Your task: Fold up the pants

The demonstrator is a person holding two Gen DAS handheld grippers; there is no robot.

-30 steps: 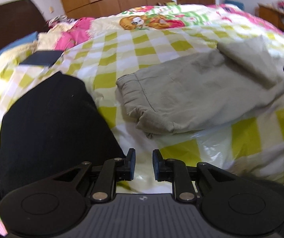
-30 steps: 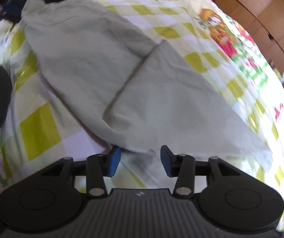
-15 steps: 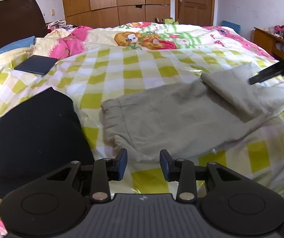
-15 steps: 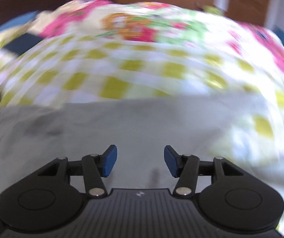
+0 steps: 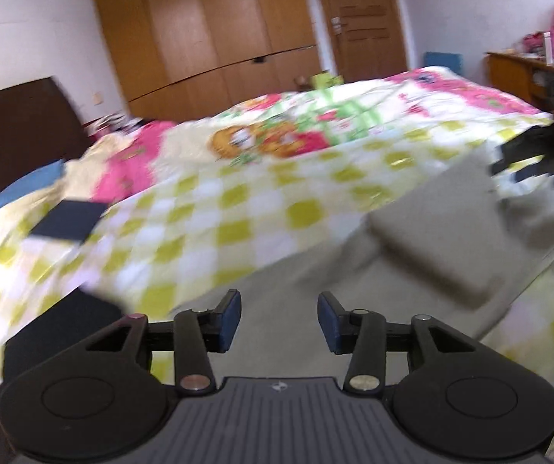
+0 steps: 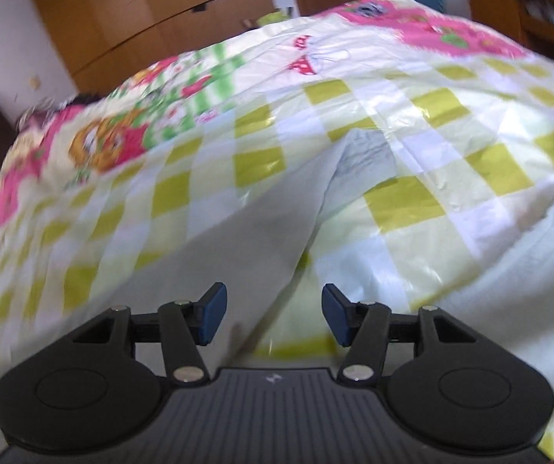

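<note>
Both the left gripper [image 5: 279, 323] and right gripper [image 6: 271, 319] hovered with jaws apart, holding nothing. The beige pants [image 5: 439, 239], lower right, lay part-folded on the checkered bed cover [image 5: 207, 224], probably spread flat for the next fold.

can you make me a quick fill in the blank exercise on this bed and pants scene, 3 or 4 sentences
1. The jaws of the left gripper stand ____ with nothing between them.
2. The grey pants lie on a bedspread checked in white and ____.
3. The flat dark rectangle on the bedspread lies to the ____ of the pants in the left wrist view.
4. The big wardrobe behind the bed is made of ____.

Missing words: open; yellow-green; left; wood
</note>
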